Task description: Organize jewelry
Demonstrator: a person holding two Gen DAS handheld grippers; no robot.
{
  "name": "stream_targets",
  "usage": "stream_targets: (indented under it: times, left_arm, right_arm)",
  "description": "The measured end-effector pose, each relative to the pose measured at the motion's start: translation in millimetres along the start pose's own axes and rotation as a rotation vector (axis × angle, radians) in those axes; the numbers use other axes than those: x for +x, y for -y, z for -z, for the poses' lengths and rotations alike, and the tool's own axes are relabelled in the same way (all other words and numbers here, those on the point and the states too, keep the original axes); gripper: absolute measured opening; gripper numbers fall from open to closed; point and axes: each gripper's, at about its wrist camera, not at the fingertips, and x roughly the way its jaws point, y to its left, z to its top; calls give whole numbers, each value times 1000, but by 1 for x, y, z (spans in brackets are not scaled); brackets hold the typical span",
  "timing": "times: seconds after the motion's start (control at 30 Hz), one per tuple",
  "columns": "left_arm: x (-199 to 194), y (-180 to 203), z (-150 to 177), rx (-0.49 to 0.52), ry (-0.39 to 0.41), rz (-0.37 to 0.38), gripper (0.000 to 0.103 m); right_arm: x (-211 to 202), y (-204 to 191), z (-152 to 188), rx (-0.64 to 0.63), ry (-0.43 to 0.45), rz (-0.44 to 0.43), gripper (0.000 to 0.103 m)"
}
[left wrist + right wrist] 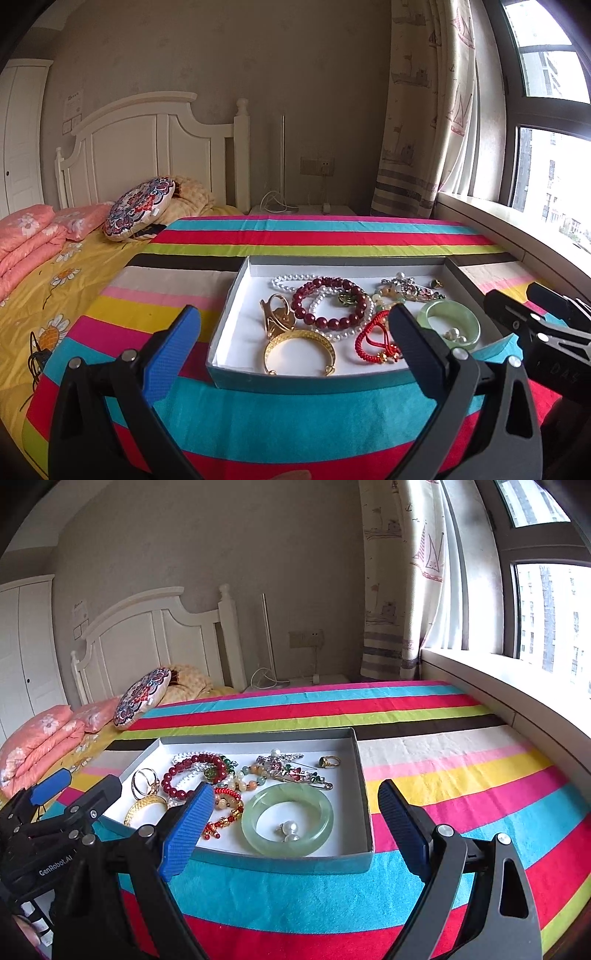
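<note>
A: Start at the left. What is there?

B: A bed with a yellow flowered sheet (pixel 48 295), folded pink quilts (pixel 26 240) and a round patterned cushion (pixel 140 206) against the white headboard (pixel 147 147).

A: And beside it?

B: A surface under a striped cloth (pixel 295 236). The left gripper (pixel 295 343) hangs over its near edge, jaws spread wide with nothing between the pads. Its fingers frame the open grey box (pixel 236 280) that sits on the cloth.

A: What lies in the box?

B: From the left: a gold openwork piece (pixel 277 314), a gold cuff bangle (pixel 299 350) near the front wall, a dark red bead bracelet (pixel 328 302) lying over a pearl strand (pixel 295 280), and a red cord bracelet (pixel 373 336). Further right, a pale green jade bangle (pixel 288 823) with pearl earrings (pixel 290 830) lying inside its ring. Behind it a brooch with a long pin (pixel 291 771), and a gold ring (pixel 328 761) in the far right corner.

A: The other tool?

B: The right gripper (pixel 295 823) is also spread wide and empty, hovering in front of the box, one finger at the red cord bracelet and the other past the box's right wall. At far right, a curtain (pixel 399 590) and the window (pixel 546 609)
</note>
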Motion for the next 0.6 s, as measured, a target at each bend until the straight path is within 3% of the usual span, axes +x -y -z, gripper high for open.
stream_targets:
  times: [0.6]
  left_arm:
    - [-2, 0, 0, 0, 11, 4, 101]
  right_arm:
    - [0, 0, 1, 3, 3, 0, 86]
